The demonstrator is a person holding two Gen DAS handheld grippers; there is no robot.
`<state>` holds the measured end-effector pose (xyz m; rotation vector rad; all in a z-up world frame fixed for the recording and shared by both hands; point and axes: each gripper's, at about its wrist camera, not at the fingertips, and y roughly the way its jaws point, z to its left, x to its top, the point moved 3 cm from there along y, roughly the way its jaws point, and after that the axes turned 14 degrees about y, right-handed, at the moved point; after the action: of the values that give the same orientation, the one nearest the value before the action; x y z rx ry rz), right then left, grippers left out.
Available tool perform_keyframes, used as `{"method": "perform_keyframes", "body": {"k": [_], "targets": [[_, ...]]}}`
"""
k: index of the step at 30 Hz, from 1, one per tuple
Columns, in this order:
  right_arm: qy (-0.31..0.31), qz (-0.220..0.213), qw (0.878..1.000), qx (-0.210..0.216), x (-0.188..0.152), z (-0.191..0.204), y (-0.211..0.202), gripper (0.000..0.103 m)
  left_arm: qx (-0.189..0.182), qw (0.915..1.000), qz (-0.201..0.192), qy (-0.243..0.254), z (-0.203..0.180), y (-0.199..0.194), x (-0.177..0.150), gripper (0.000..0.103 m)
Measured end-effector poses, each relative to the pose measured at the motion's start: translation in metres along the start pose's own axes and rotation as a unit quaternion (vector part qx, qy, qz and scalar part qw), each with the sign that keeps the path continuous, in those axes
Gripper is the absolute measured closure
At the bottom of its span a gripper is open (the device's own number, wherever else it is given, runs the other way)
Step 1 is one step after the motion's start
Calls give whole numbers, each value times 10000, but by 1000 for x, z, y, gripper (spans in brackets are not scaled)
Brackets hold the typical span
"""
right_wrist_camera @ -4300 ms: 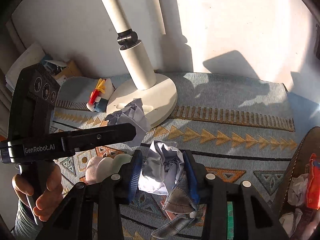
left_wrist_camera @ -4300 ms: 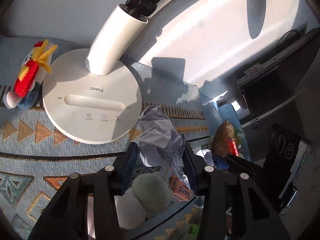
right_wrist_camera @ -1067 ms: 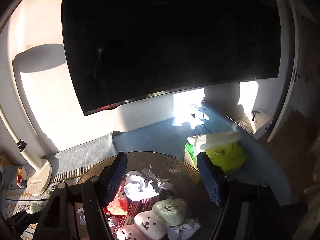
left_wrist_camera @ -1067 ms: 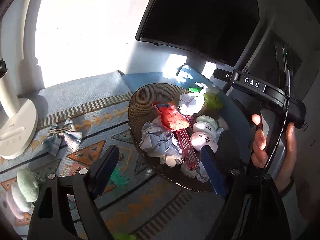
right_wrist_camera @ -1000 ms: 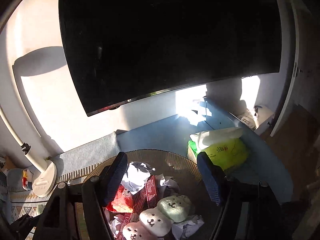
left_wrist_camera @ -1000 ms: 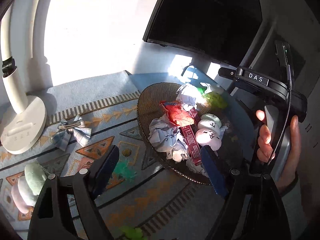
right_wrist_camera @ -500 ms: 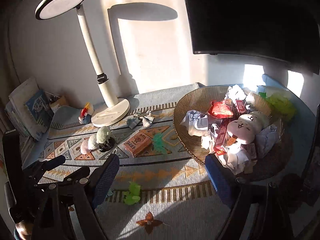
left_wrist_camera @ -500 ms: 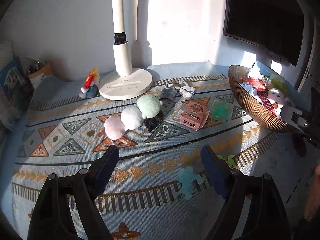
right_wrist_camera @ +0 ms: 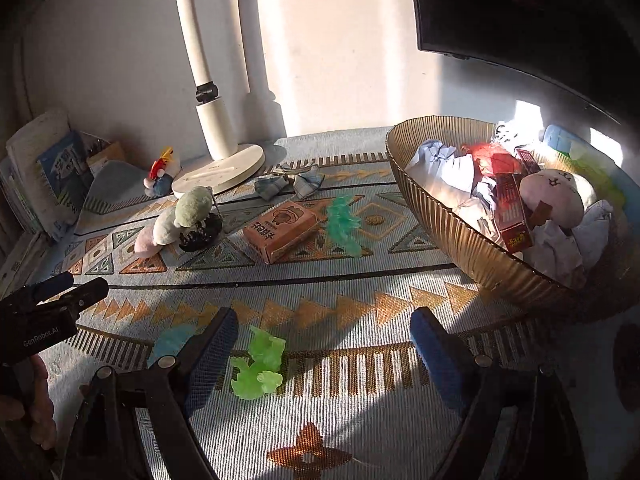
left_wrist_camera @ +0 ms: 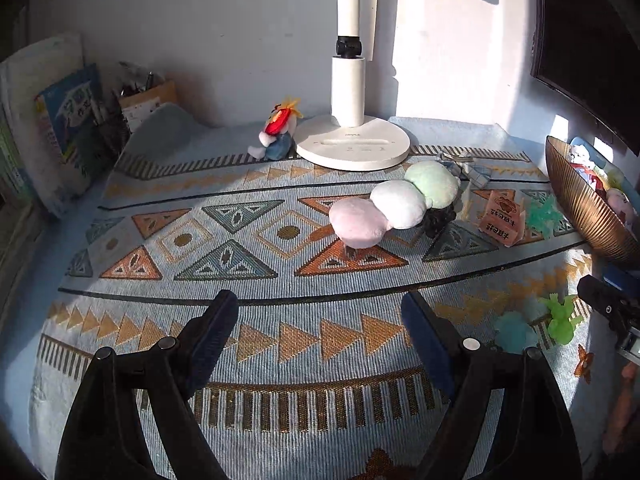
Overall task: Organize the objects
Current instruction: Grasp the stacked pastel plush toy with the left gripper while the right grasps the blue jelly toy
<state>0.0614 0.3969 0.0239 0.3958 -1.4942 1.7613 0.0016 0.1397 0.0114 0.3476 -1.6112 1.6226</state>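
Green jelly toy (right_wrist_camera: 256, 368) lies on the mat between the right gripper's (right_wrist_camera: 324, 344) wide-open, empty jaws.

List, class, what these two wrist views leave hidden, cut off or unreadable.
- Bowl: what lies under the crumpled paper and plush is buried; the left view cuts it off at the right edge.
- Lamp: its head leaves both frames at the top.
- Box: print too small to read.
- Black item: half covered by the three-ball plush, unidentifiable.
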Motion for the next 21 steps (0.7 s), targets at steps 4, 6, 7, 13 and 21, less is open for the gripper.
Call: {"method": "perform_keyframes", "body": {"k": [4, 6, 7, 13, 21], "targets": [[-138, -191, 9996, -160, 0, 4, -1, 8, -219, 9977, 494, -403, 8, 24, -11, 18], [-171, -221, 9995, -176, 0, 4, -2, 8, -146, 9983, 489, -278, 3, 21, -11, 18], [-168, -253, 9993, -209, 0, 4, -3, 8, -159, 9984, 508, -178, -1, 21, -10, 18], [-49, -295, 9994, -196, 2, 0, -6, 7, -94, 9979, 616, 162, -10, 23, -10, 18], [78, -310, 9994, -115, 4, -5, -8, 7, -140, 9978, 627, 141, -9, 23, -11, 18]]}}
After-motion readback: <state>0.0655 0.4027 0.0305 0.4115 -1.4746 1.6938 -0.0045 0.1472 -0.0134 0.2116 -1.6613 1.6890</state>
